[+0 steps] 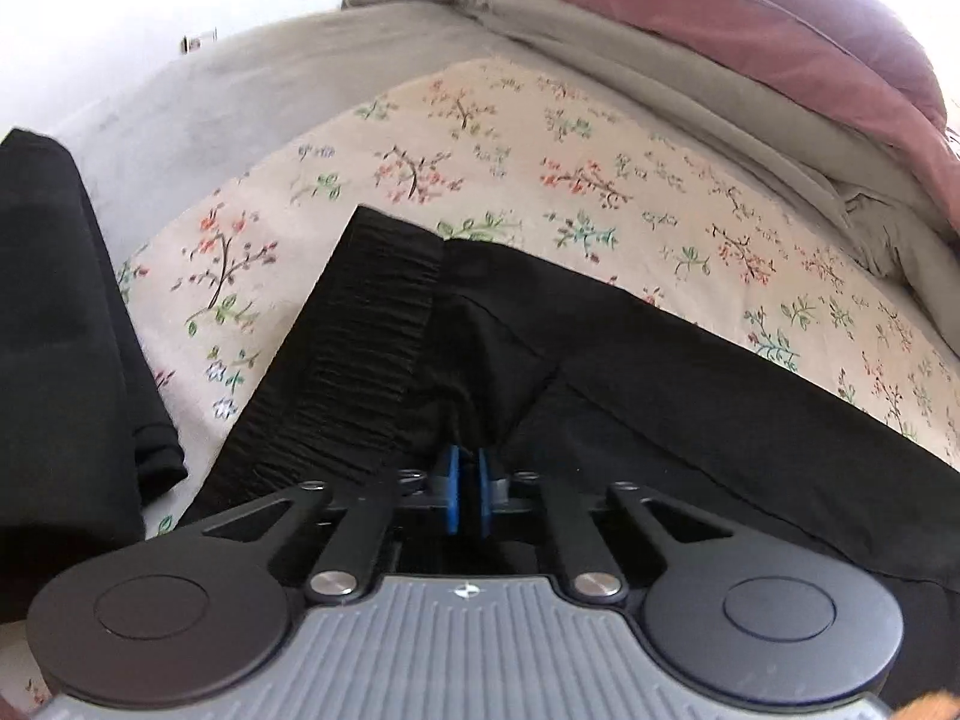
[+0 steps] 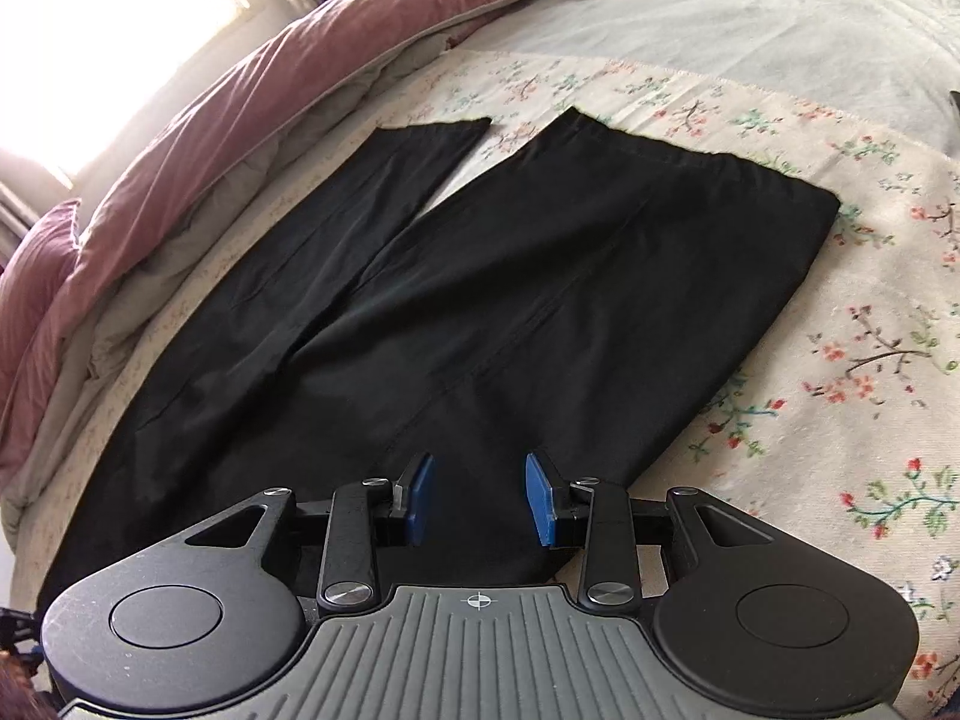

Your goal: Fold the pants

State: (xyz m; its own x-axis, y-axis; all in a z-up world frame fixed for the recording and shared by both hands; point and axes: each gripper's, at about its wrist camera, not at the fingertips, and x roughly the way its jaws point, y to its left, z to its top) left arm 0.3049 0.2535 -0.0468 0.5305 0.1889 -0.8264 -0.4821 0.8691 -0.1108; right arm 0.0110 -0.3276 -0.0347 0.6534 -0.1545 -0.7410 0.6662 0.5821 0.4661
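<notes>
Black pants (image 2: pixel 540 276) lie flat on a floral sheet (image 2: pixel 840 372), legs stretching away and parting near the hems (image 2: pixel 480 132). My right gripper (image 2: pixel 479 468) hovers open over the near end of the pants, its blue pads well apart and nothing pinched between them. In the left wrist view the same pants (image 1: pixel 630 372) show their ribbed elastic waistband (image 1: pixel 360 348). There my left gripper (image 1: pixel 469 456) is shut, its blue pads pinching a raised fold of the black fabric just beside the waistband.
A second black garment (image 1: pixel 54 330) lies folded at the left of the sheet (image 1: pixel 480 138). A pink duvet (image 2: pixel 240 102) and grey bedding (image 1: pixel 600 60) are bunched along the far side of the bed. A bright window (image 2: pixel 120 0) is behind.
</notes>
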